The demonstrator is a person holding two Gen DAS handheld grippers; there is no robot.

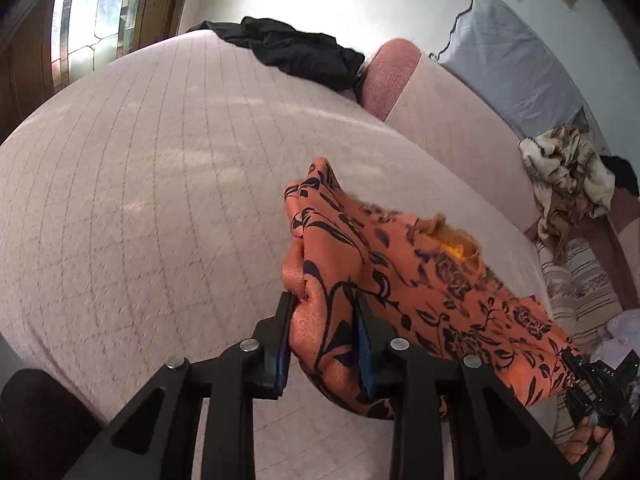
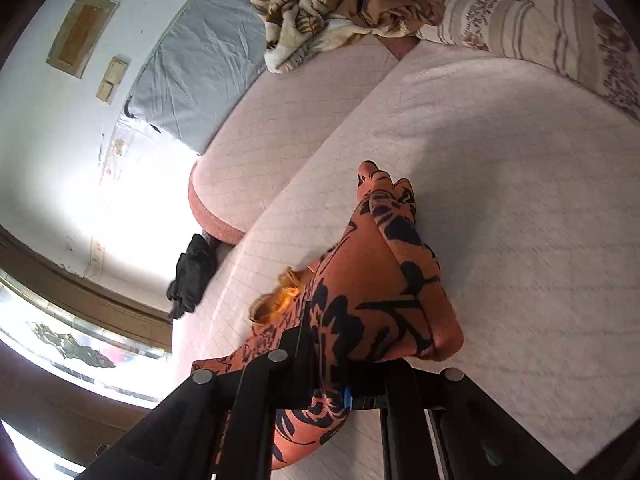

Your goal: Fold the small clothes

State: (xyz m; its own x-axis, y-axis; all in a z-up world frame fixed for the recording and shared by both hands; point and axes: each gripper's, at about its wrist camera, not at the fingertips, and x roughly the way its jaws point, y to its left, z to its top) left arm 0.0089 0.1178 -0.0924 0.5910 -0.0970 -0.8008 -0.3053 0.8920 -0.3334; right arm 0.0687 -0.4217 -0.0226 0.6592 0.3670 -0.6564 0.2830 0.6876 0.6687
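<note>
An orange garment with a black floral print [image 1: 400, 280] hangs stretched between my two grippers above the pale quilted mattress [image 1: 160, 184]. My left gripper [image 1: 326, 312] is shut on one bunched corner of it. In the left wrist view the other gripper [image 1: 600, 392] holds the far end at the lower right. In the right wrist view my right gripper [image 2: 340, 364] is shut on the garment [image 2: 384, 288], which bulges over the jaws. A yellow-brown inner patch [image 2: 280, 300] shows on the cloth.
A black garment [image 1: 292, 52] lies crumpled at the mattress's far edge, also in the right wrist view [image 2: 192, 276]. A brown patterned blanket [image 2: 332, 4] and striped bedding [image 2: 520, 12] lie by a grey cushion [image 1: 508, 64]. A pink cushion [image 2: 248, 160] adjoins the mattress.
</note>
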